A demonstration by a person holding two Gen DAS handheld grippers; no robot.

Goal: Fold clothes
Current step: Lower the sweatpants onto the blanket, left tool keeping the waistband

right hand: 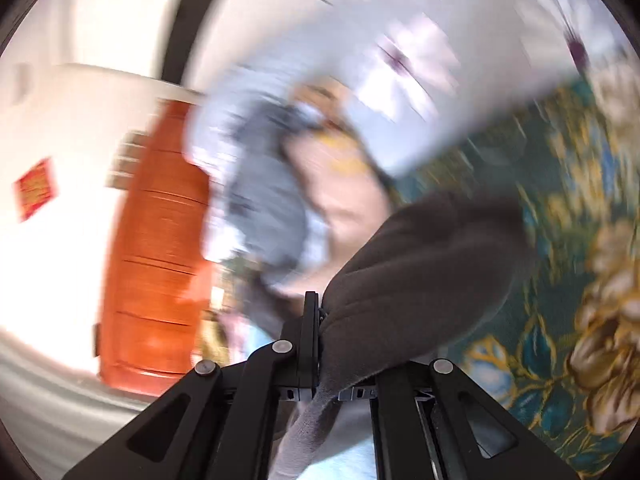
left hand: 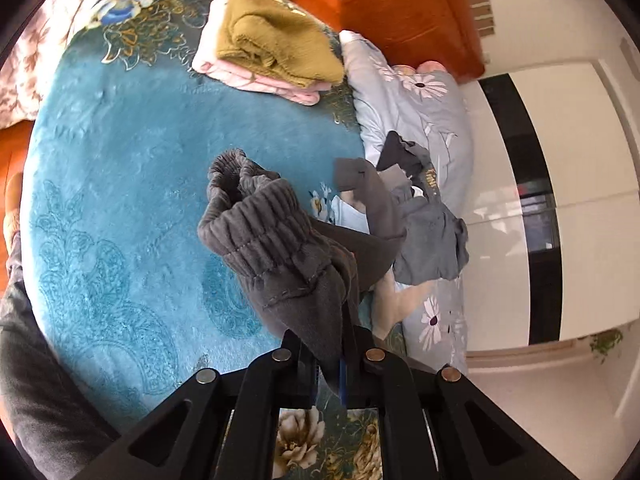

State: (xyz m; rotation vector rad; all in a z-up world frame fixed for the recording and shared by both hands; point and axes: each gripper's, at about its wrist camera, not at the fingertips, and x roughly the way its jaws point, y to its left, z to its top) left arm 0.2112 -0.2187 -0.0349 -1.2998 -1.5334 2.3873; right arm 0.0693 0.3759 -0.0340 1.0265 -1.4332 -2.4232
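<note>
Two tops, a yellow sweater (left hand: 276,46) on a pink one (left hand: 256,80), sit folded on the blue blanket (left hand: 120,168). Both the left gripper (left hand: 330,356) and the right gripper (right hand: 320,344) pinch the gray pants (left hand: 276,248) above it, not folded yet. More clothes (left hand: 424,232) wait.

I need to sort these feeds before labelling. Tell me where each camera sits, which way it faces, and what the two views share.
Left wrist: on the left tool, angled down over the teal blanket toward folded clothes; shows the tool shut on the grey garment and a dark sleeve.
Right wrist: on the right tool, blurred, facing the floral quilt; tool shut on the same garment.
Shared: garment, quilt, orange wood furniture.
</note>
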